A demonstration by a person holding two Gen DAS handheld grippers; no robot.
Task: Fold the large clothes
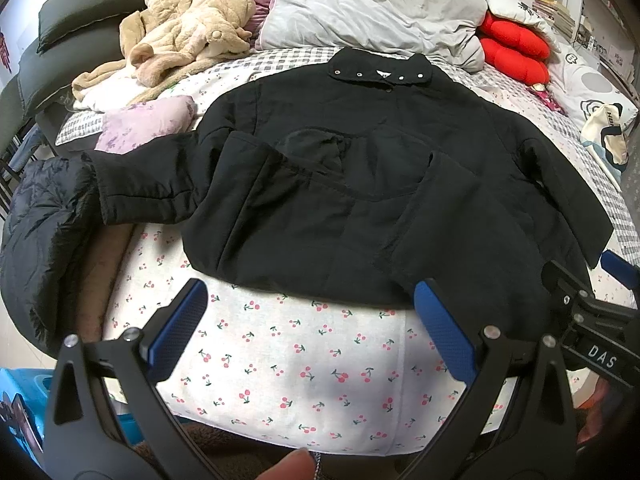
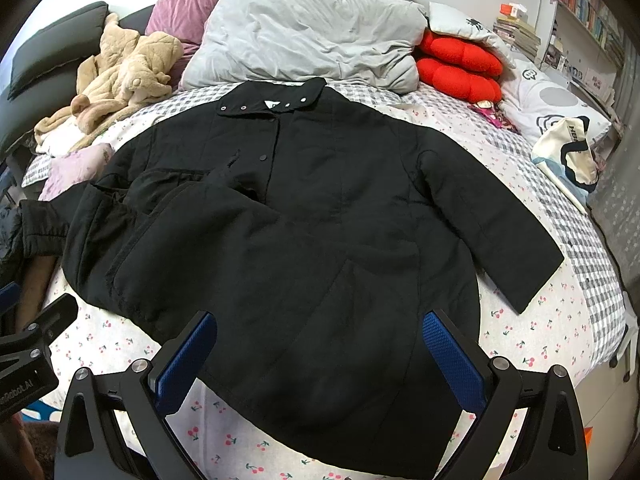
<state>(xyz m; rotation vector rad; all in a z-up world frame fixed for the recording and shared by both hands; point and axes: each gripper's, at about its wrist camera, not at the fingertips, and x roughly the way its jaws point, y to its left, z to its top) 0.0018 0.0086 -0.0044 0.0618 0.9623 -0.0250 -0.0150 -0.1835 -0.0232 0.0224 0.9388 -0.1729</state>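
Note:
A large black padded jacket lies flat on the bed, collar with snap buttons at the far end, front facing up. Its one sleeve stretches out to the right; the other sleeve runs left over a dark garment. My left gripper hovers open above the cherry-print sheet just short of the jacket's hem, nothing between its blue pads. My right gripper stands open over the lower hem of the jacket, gripping nothing. The right gripper's body shows at the right edge of the left wrist view.
A cherry-print sheet covers the bed. A grey duvet, red cushions, a beige fleece garment, a folded lilac cloth and a dark puffy coat lie around. A tote bag sits right.

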